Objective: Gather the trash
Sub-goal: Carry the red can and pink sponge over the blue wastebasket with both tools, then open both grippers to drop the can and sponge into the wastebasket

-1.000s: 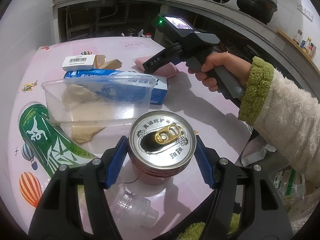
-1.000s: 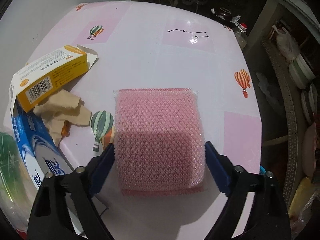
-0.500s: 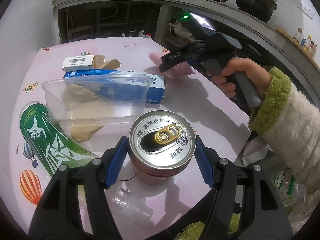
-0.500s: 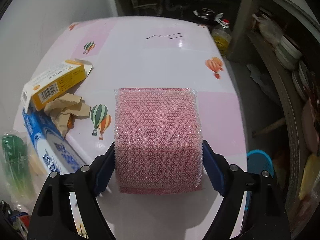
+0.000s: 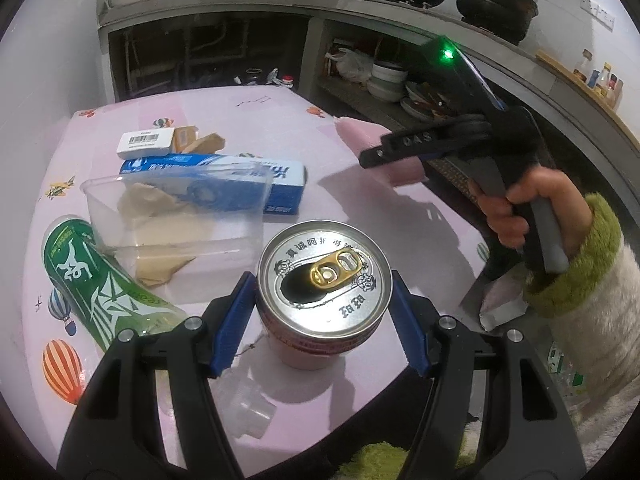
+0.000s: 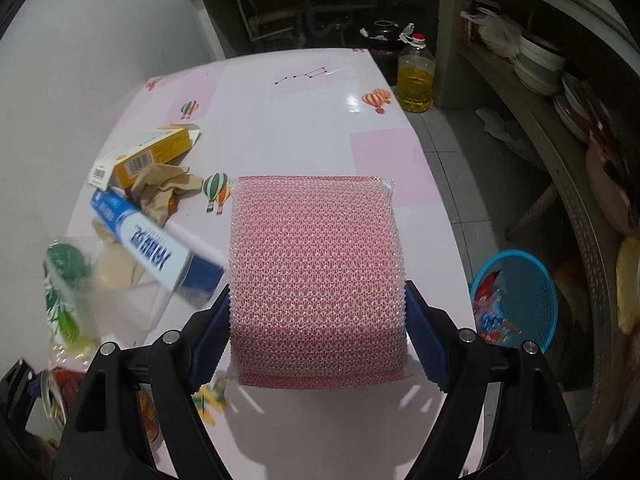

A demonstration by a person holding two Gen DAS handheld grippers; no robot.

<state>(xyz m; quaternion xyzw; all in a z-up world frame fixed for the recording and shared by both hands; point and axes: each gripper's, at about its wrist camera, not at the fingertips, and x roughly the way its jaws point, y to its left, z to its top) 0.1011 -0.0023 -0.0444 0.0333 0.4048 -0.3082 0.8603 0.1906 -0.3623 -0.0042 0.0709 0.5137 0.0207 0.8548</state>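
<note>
The left gripper points steeply down over the pink table, its blue pads pressed against both sides of an upright can whose opened top faces the camera. The right gripper also tilts down above the table, its pads clamped on the two sides of a pink mesh sponge, which hangs clear of the tabletop. In the left wrist view the right hand is wrapped around that gripper's grey handle beyond the table's right edge, fingers curled on the trigger, and a fluffy cream sleeve with a green cuff covers the wrist.
</note>
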